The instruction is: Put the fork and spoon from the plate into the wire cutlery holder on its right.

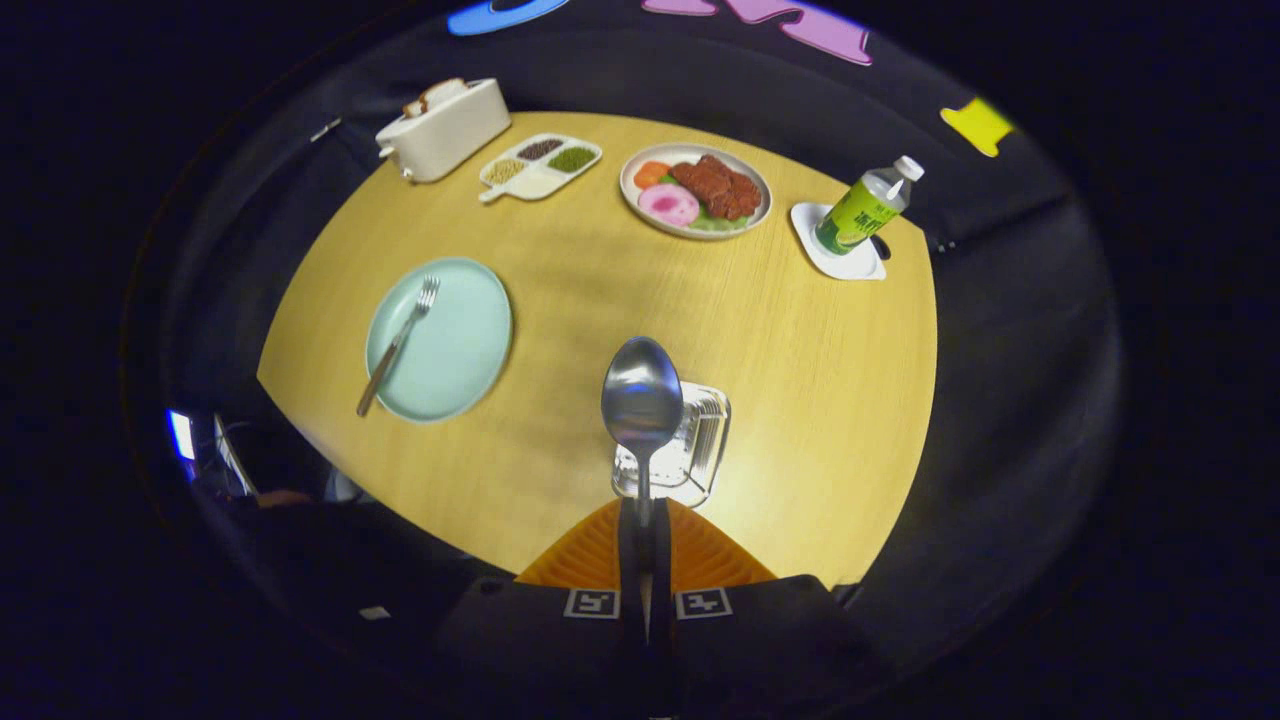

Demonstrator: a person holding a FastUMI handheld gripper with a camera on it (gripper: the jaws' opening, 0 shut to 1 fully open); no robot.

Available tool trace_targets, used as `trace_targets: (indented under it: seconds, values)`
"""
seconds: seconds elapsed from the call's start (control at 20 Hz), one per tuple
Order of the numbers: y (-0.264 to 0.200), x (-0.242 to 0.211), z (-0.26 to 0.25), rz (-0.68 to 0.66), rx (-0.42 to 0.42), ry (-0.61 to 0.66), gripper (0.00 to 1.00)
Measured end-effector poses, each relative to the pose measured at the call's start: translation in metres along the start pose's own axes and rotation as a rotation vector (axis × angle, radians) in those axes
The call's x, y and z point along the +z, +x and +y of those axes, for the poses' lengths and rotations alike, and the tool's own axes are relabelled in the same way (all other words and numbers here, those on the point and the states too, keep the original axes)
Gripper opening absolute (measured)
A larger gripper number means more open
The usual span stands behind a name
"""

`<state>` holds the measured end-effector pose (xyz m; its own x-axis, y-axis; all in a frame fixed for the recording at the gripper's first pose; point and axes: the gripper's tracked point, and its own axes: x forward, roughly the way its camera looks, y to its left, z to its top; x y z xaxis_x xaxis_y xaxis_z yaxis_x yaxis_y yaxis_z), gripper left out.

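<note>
Gripper view: the hand-held gripper (645, 520) pinches the spoon (641, 400) by its handle, bowl raised over the wire cutlery holder (700, 440). Left of the holder, the fork (400, 342) lies on the pale green plate (470, 340) on the counter (800, 330).

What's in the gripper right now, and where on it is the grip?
The gripper holds the spoon by its handle, both fingers pressing on it, bowl pointing ahead over the wire cutlery holder.
</note>
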<state>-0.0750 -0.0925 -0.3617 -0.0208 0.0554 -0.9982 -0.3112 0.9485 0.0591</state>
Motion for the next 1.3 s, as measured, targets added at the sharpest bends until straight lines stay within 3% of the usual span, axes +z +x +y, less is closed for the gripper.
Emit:
trace_targets:
  seconds: [0.3,0.65,0.75,1.05,1.3]
  values:
    - [0.024,-0.030,-0.017,0.324,0.002,-0.112,0.05]
    - [0.054,-0.021,-0.026,0.480,-0.058,-0.095,0.06]
    - [0.059,-0.020,-0.026,0.492,-0.074,-0.106,0.06]
    - [0.058,-0.010,-0.028,0.439,-0.071,-0.090,0.20]
    - [0.040,0.008,-0.018,0.220,-0.055,-0.088,0.40]
